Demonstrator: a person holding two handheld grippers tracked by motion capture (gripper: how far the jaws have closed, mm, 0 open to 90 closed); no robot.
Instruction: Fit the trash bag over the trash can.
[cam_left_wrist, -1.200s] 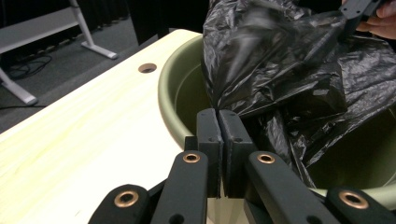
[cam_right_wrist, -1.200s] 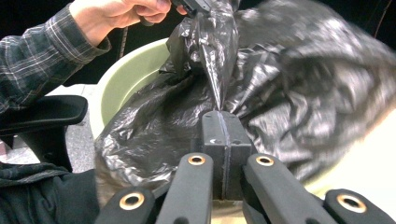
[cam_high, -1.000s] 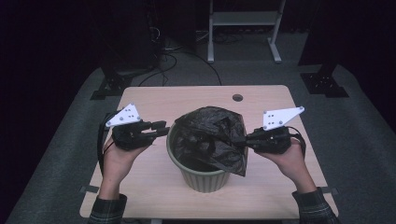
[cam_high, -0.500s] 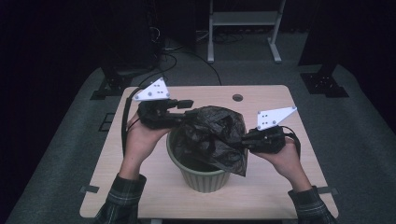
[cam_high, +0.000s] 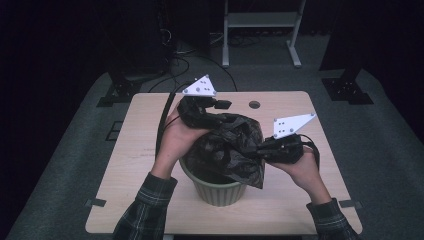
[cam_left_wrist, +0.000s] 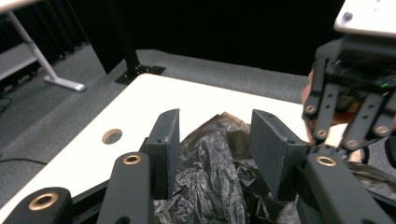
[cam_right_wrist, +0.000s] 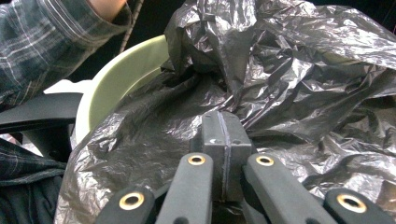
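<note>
Working: a crumpled black plastic bin bag being fitted to a round pale-green plastic pot
Pot: stands on the pale wooden bench, near its front edge
Bag: bunched over the pot's mouth, spilling down its right side
Left claw: at the bag's far rim; jaws have just been opening, bag film lies between them, pads not pressing
Right claw: clamped tight on a fold of the bag at the pot's right

The setting is a recording lab or studio. Black curtains enclose the area. A light wooden table with a cable hole stands on grey carpet. Cables and metal stand bases occupy the floor behind.
</note>
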